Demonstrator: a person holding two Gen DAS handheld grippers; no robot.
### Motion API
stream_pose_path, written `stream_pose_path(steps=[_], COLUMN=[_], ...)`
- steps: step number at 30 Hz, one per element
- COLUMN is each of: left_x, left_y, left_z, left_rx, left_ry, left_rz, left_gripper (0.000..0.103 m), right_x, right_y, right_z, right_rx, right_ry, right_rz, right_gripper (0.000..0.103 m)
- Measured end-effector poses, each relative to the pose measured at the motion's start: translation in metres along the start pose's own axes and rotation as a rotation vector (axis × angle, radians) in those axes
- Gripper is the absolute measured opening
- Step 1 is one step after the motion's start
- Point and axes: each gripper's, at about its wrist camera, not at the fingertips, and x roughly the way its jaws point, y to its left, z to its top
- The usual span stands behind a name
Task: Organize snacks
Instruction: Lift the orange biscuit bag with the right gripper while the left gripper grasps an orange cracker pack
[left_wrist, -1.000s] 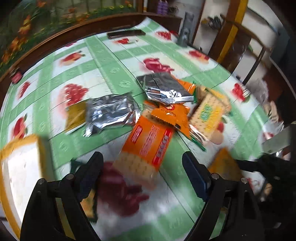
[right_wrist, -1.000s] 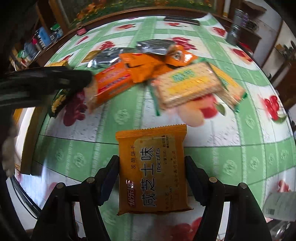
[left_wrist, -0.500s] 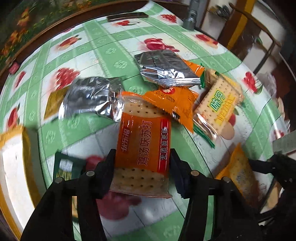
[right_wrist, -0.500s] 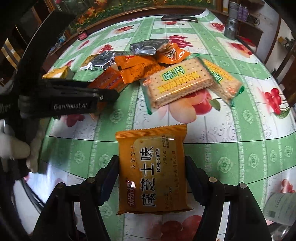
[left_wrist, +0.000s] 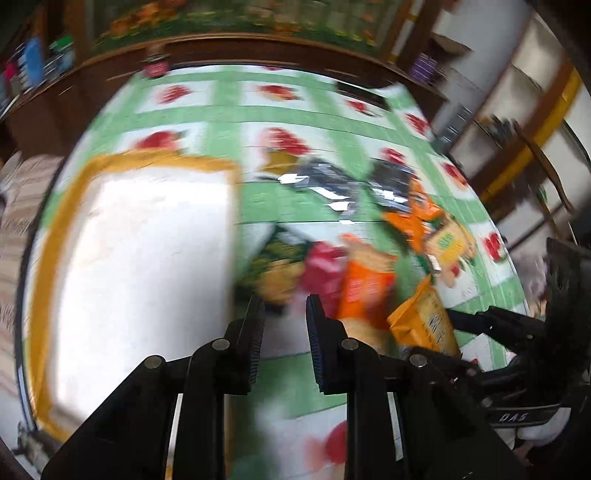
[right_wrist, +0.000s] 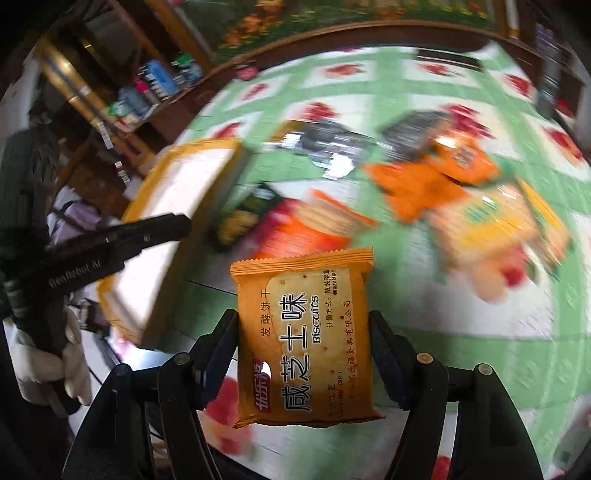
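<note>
Our right gripper (right_wrist: 303, 354) clamped a yellow biscuit packet (right_wrist: 303, 339); our left gripper (left_wrist: 284, 317) was closed, empty; motion blur smeared the far snack pile (right_wrist: 424, 184) and the left tray (left_wrist: 147, 258).

A green-and-white fruit-print tablecloth (left_wrist: 258, 118) covers the table, with cluttered wooden shelves (right_wrist: 122, 92) beyond its edge.

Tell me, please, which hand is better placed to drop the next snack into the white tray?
The right. Its gripper is shut on an orange biscuit packet, with the white tray just ahead to its left. The left gripper is shut with nothing between its pads, so it appears to have nothing to deliver.
</note>
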Motion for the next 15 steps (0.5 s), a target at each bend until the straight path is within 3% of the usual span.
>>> stream_pose_path(steps=[4,7,10,15], left_x=[-0.007,-0.008,-0.003,0.022], left_y=[0.015,0.003,-0.013,-0.045], left_z=[-0.005,-0.003,0.001,-0.002], left_rx=[-0.015,0.018,0.059,0.131], left_ry=[0.015,0.019,0.034,0.099], left_rz=[-0.029,-0.081,-0.101,-0.116], left_gripper=[0.021,0.026,0.035,0.038], right_x=[0.008,0.009,0.007,0.008], right_y=[0.036,0.043,0.034,-0.003], right_z=[0.015,0.022,0.022,0.012], right_rx=[-0.058,-0.05,-0.015,0.079], right_ry=[-0.006,-0.004,-0.003,0.017], right_rz=[0.027,0.031,0.023,-0.035], right_gripper=[0.07,0.07,0.07,0.071])
